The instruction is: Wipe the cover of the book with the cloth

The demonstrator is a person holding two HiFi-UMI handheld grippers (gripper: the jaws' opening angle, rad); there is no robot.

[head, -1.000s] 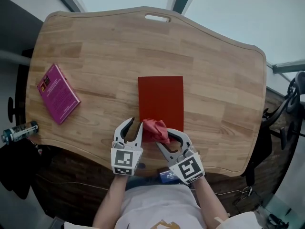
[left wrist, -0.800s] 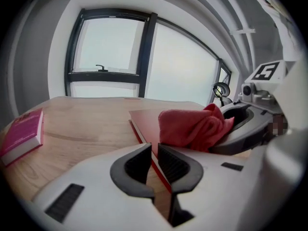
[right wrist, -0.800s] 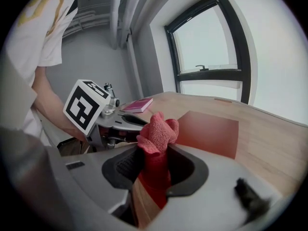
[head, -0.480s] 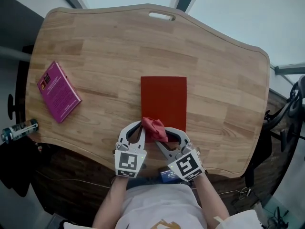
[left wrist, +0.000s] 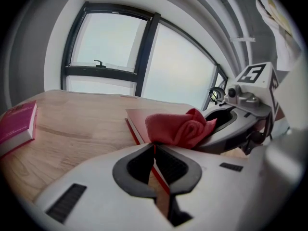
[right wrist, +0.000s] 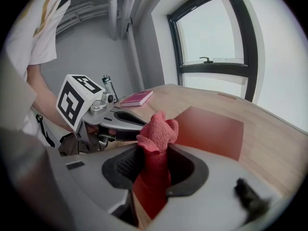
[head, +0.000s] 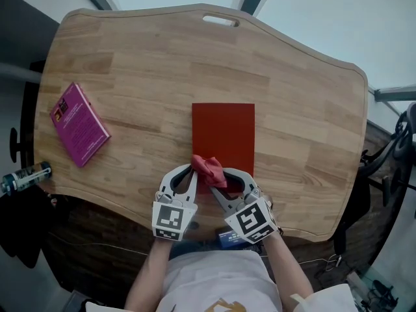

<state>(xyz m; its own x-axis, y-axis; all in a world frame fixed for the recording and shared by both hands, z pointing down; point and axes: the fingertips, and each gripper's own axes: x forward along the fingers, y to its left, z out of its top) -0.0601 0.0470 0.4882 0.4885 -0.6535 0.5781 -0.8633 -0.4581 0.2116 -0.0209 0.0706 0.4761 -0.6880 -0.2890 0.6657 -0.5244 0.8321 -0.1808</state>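
Observation:
A red book (head: 223,135) lies flat at the middle of the wooden table (head: 305,109). My right gripper (head: 221,177) is shut on a bunched red cloth (head: 209,168), which rests on the book's near edge. In the right gripper view the cloth (right wrist: 156,134) sticks up from between the jaws, with the book (right wrist: 209,129) beyond it. My left gripper (head: 188,170) is at the book's near left corner. In the left gripper view its jaws (left wrist: 154,146) are shut, with the thin red edge of the book (left wrist: 144,117) between them. The cloth (left wrist: 178,126) sits just past them.
A magenta book (head: 79,125) lies at the table's left side, also seen as the magenta book (right wrist: 137,98). A bottle (head: 26,177) lies off the left edge. A handle slot (head: 220,22) is cut in the far edge. Both grippers are at the near edge.
The left gripper's jaws have gone from open to shut at the book's near left corner. The right gripper with the cloth has shifted slightly onto the book's near edge.

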